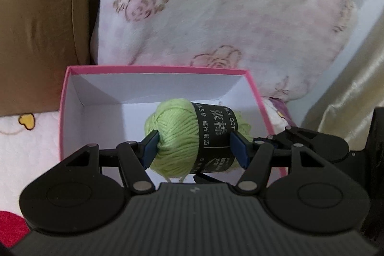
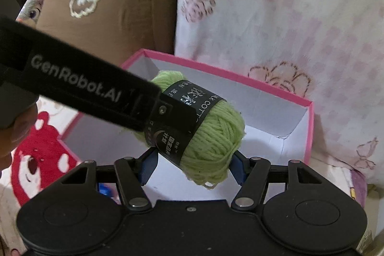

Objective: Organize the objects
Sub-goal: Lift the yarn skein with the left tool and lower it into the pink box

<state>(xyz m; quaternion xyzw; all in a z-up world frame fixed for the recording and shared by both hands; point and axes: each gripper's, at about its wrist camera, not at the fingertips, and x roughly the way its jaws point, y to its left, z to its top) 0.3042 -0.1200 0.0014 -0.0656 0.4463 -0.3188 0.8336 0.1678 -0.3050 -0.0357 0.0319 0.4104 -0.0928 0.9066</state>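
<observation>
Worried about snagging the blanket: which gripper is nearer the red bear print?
Left. The left gripper is beside the red bear print; the right gripper sits further right, over the pink box.

Light green yarn skein, wound tight, wrapped by a black paper band printed in white characters; loose strands hang at one end. It lies on its side, raised above the open pink box, white and empty inside.
</observation>
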